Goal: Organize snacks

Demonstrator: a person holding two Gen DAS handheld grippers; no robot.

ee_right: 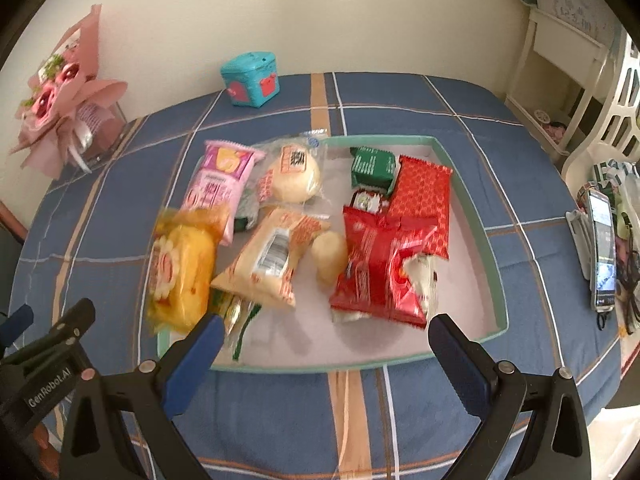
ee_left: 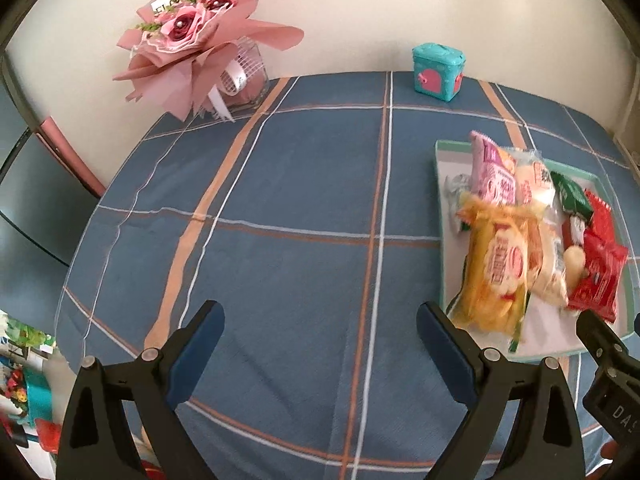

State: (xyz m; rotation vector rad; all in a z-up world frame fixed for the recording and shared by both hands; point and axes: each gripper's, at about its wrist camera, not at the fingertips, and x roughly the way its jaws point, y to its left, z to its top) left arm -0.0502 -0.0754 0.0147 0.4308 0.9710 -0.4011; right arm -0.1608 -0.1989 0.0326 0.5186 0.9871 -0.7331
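A shallow green-rimmed tray (ee_right: pixel 494 240) (ee_left: pixel 439 184) holds several snack packs: a yellow pack (ee_right: pixel 180 276) (ee_left: pixel 496 272) at its left edge, a pink pack (ee_right: pixel 218 184) (ee_left: pixel 493 172), two cream bun packs (ee_right: pixel 292 172) (ee_right: pixel 272 260), a green pack (ee_right: pixel 372 166), and red packs (ee_right: pixel 380 268) (ee_right: pixel 424 196). My right gripper (ee_right: pixel 324 334) is open and empty, hovering over the tray's near edge. My left gripper (ee_left: pixel 320 318) is open and empty over the blue tablecloth, left of the tray.
A pink bouquet (ee_left: pixel 192 32) stands at the back left and a teal box (ee_left: pixel 438 72) at the back by the wall. A phone (ee_right: pixel 604 248) and clutter lie on the table's right side. White furniture (ee_right: pixel 560 60) stands beyond.
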